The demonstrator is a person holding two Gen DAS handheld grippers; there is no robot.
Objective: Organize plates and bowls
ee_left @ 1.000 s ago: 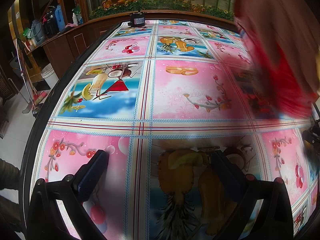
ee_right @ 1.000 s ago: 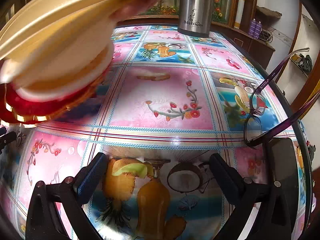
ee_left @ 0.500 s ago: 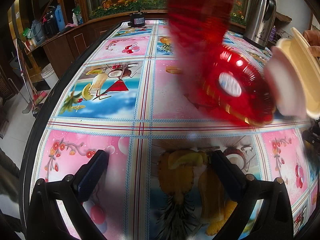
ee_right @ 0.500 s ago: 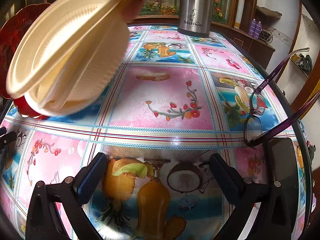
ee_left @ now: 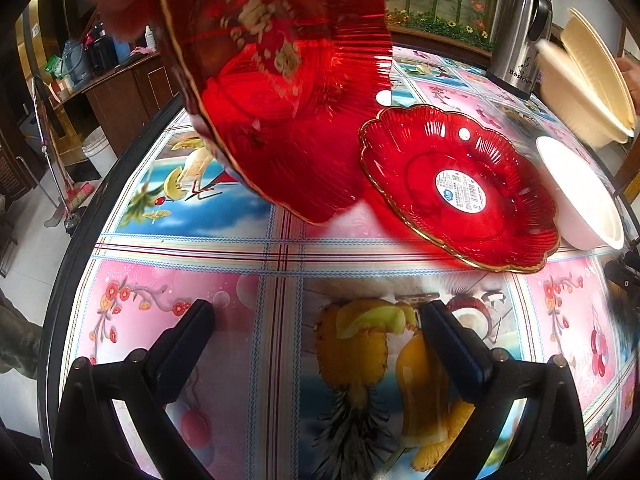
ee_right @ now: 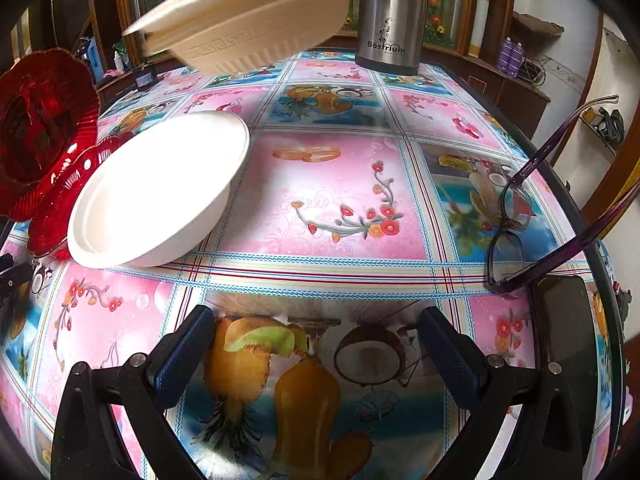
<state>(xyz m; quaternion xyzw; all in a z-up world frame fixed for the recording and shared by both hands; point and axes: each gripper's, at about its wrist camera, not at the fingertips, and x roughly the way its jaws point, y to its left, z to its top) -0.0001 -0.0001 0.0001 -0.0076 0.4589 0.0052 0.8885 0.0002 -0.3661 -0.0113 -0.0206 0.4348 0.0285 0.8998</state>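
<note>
Hovering low over the worktop, both sets of fingers spread wide and empty: left gripper, right gripper. Since half a second ago, red scalloped plate set down flat, sticker up, where only a blur hung; white bowl now landed just beside it, touching its rim and tilted. Second red plate lifted closer and higher, tilted, blurred. Cream bowls raised above, gripped at the top edge by a hand. Unmoved: purple glasses at right, dark phone near them. Farther: fruit-and-flower oilcloth, steel kettle, wooden cabinets, planter with flowers behind glass.
</note>
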